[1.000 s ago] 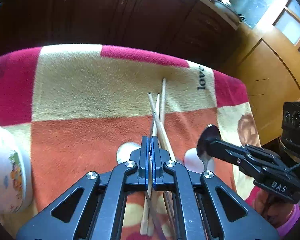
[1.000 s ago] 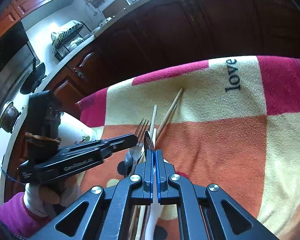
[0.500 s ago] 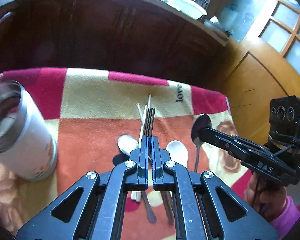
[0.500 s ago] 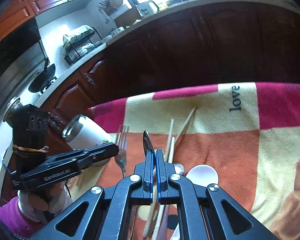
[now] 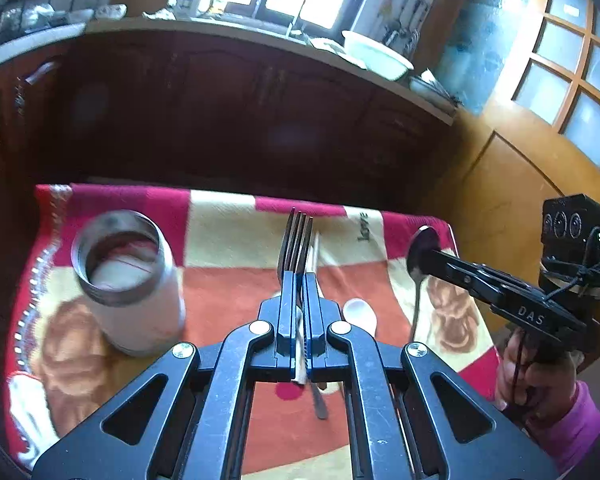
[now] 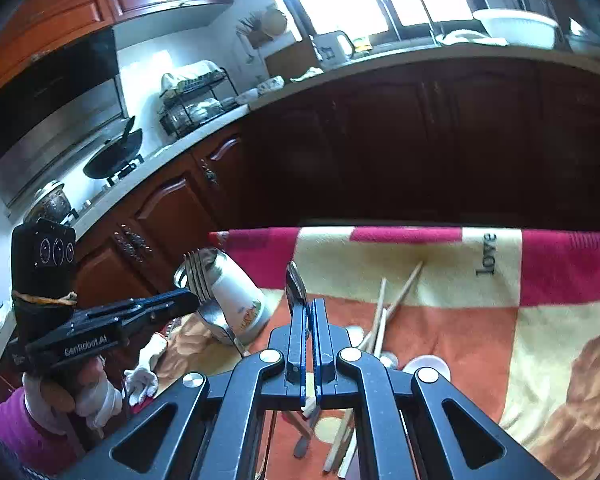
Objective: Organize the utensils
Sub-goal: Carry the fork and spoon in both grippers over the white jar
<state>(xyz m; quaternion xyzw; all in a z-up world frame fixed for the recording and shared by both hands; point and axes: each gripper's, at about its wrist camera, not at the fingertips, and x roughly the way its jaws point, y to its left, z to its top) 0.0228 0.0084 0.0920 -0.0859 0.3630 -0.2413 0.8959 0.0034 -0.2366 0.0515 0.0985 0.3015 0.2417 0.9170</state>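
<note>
My left gripper (image 5: 298, 280) is shut on a metal fork (image 5: 296, 240), tines up and forward, held above the checked blanket (image 5: 228, 288). The right wrist view shows that gripper (image 6: 188, 300) and fork (image 6: 198, 276) in front of the white steel-rimmed cup (image 6: 240, 296). My right gripper (image 6: 309, 308) is shut on a metal spoon (image 6: 296, 284), bowl upward. It hangs at the right in the left wrist view (image 5: 424, 256), over the blanket's edge, with the spoon (image 5: 422, 248). The cup (image 5: 126, 276) stands upright left of the fork. Chopsticks (image 6: 396, 300) and a white spoon (image 6: 428, 364) lie on the blanket.
Dark wooden cabinets run behind the blanket's far edge. A wooden door (image 5: 500, 200) stands at the right. A white glove (image 6: 140, 380) lies near the blanket's left edge. A white spoon (image 5: 360, 314) sits just right of my left fingers.
Both grippers have risen from the pile, lifting the fork and the metal spoon off the blanket. The cup has come into view at the left, and the kitchen counter now shows.
</note>
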